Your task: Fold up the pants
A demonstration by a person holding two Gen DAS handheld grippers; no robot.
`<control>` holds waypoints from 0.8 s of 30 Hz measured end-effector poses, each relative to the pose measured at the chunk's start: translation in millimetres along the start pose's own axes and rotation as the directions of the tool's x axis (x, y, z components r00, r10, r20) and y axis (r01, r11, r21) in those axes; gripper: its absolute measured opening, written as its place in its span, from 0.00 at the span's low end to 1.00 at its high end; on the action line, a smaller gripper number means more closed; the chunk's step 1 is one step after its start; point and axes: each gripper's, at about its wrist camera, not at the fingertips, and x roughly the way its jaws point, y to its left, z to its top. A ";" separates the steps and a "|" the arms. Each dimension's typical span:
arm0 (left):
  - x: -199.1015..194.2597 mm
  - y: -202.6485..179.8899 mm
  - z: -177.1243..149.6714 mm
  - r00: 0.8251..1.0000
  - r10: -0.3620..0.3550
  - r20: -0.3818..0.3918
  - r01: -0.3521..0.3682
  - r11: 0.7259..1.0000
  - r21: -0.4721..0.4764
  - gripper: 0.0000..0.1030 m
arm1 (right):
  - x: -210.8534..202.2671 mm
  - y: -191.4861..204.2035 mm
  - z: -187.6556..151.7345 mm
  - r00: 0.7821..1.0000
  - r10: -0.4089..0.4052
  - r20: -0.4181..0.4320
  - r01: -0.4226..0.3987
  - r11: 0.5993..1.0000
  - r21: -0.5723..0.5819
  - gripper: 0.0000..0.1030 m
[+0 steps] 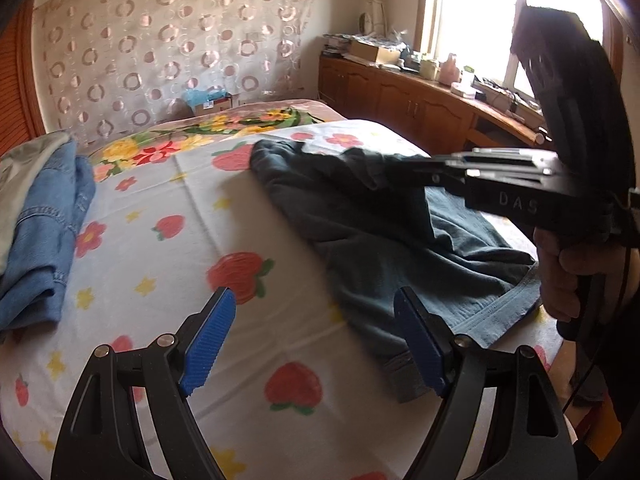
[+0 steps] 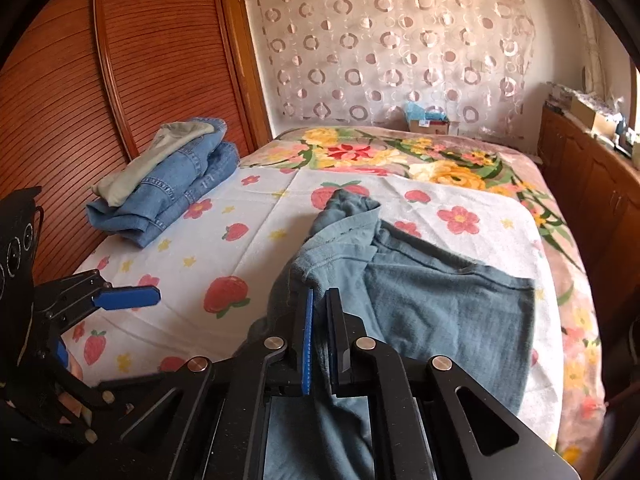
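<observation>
Grey-blue pants (image 1: 384, 236) lie spread on the strawberry-print sheet (image 1: 168, 208); they also show in the right wrist view (image 2: 440, 300). My right gripper (image 2: 320, 300) is shut on a lifted fold of the pants; it shows from the side in the left wrist view (image 1: 404, 168). My left gripper (image 1: 316, 312) is open and empty, hovering over the sheet with its right finger above the near end of the pants. It shows at the left of the right wrist view (image 2: 128, 298).
A pile of folded blue jeans (image 2: 172, 188) sits at the left of the bed by a wooden slatted wall (image 2: 80, 80). A floral blanket (image 2: 400, 152) covers the far bed. Wooden cabinets (image 1: 400, 96) with clutter stand at the right under a window.
</observation>
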 end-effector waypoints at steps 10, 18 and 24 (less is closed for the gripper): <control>9.9 -3.5 -3.0 0.999 0.001 -0.032 -0.001 1.000 0.008 0.80 | -2.2 -49.9 13.7 0.993 -0.120 0.004 0.120 0.991 0.055 0.04; 14.8 -5.8 -6.5 0.999 0.004 -0.046 -0.003 1.000 0.008 0.80 | -6.6 -95.1 20.4 0.966 -0.257 -0.001 0.255 0.957 0.140 0.05; 18.4 -5.4 -8.2 0.998 0.006 -0.059 -0.006 1.000 0.004 0.80 | 5.2 -93.8 17.1 0.947 -0.318 -0.050 0.322 0.934 0.154 0.14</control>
